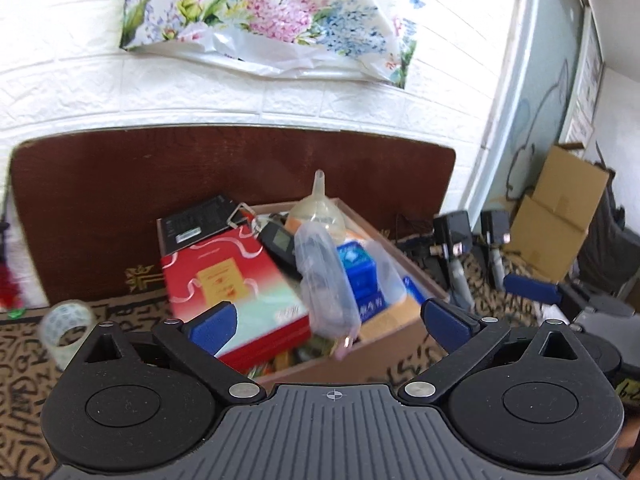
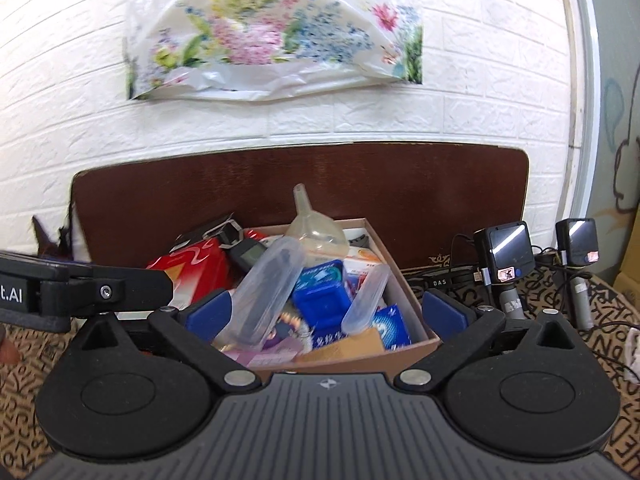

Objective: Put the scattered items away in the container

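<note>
I have both grippers hanging over the cardboard box (image 1: pixel 400 332), and both stand with their blue pads wide apart, gripping nothing. The box is already heaped: a red gift box (image 1: pixel 236 284) leaning at its left, a clear funnel (image 1: pixel 320 208) upended at the back, blue cartons and two clear plastic cases piled across the middle.

What I judge is left to collect is the roll of clear tape (image 1: pixel 66 326), lying on the patterned cloth (image 1: pixel 24 392) outside the box. From the left gripper (image 1: pixel 328 320) it sits well off to the left and slightly nearer me than the fingertips, resting tilted so that its open core faces roughly toward my camera. The right wrist view does not show the roll at all (the left gripper's body blocks that side), so the left gripper is clearly the nearer one. The right gripper (image 2: pixel 324 314) hovers above the box's front edge.

I would swing left and close the fingers across the roll's rim.
</note>
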Demonstrator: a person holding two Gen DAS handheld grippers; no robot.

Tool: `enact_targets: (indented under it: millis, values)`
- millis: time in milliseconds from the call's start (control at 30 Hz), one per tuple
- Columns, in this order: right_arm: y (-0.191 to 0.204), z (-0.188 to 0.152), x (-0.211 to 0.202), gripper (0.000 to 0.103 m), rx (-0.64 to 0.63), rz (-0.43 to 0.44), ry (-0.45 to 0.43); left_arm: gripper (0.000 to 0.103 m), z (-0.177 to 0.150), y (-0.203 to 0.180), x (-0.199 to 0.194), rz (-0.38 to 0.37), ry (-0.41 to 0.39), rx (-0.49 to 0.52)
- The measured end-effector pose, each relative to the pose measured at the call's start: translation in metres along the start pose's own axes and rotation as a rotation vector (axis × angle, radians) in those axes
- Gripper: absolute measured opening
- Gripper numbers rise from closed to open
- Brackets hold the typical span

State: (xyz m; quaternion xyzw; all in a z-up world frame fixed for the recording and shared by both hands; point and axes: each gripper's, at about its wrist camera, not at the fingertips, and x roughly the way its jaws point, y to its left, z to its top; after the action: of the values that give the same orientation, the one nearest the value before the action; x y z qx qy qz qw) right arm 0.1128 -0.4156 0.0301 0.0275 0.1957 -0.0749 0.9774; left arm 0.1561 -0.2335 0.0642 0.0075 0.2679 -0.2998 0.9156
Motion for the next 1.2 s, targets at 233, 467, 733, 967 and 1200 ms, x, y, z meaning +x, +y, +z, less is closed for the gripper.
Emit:
enact_targets:
  millis: [233,467,733,967,1200]
  values:
    - [0.02,-0.02,-0.044,0.102,-0.088,0.004,0.037,0.103,-0.03,-0.017,-0.037,0.124,-0.013,0.05]
    - [0.034,-0.037,-0.074,0.102,-0.121,0.019,0.068,0.103,-0.058,-0.018,-0.065,0.115,-0.014,0.015]
    - [0.063,-0.053,-0.082,0.102,-0.156,0.063,0.094,0.103,-0.086,0.017,-0.083,0.128,0.01,-0.05]
    - [0.107,-0.052,-0.062,0.102,-0.171,0.143,0.119,0.103,-0.09,0.063,-0.092,0.194,0.019,-0.133]
    - [0.119,-0.049,-0.059,0.102,-0.193,0.136,0.122,0.103,-0.087,0.058,-0.086,0.147,0.027,-0.138]
